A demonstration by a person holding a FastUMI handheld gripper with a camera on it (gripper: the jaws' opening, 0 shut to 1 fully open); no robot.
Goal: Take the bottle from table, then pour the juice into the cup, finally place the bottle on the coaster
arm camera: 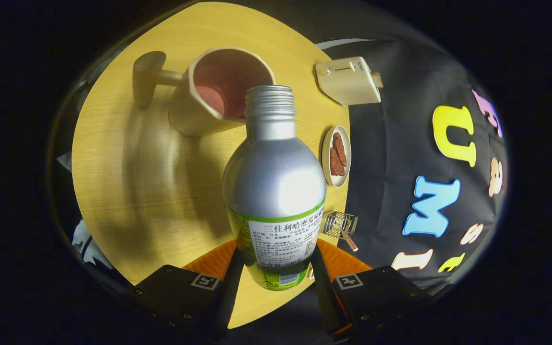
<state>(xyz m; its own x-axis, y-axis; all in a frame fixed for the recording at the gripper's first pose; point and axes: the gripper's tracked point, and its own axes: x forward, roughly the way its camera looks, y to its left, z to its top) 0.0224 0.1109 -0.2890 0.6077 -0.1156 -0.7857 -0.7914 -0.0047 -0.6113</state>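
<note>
The gripper [276, 268] was clamped on the bottle [276, 182]: both fingers [230, 278] pressed on its lower part, one at each side of the label, where the body had a green band and green base. The bottle was silver, with no cap on its threaded neck, and it pointed away from the fingers toward the cup [218, 91]. The whole scene looked turned in this view, so the bottle seemed tilted over the table [127, 158].

The open mouth of the bottle was just in front of the rim of the cup and overlapped it in the picture; whether they touched I could not tell. The cup was beige and had a long handle with a rounded end, which pointed away from the bottle. Inside the cup there was pink-red liquid at the bottom.

The table was light wood and the bottle and cup threw soft shadows on it. Beyond the bottle's neck, near the table edge next to the black cloth wall, stood a cream toaster [348, 79]. Between the toaster and the fingers, also at that edge, was a small plate [326, 158] with brown pieces of food [337, 154] on it. Closer to the fingers, just beside the bottle's label, lay a small wire rack [340, 225].
</note>
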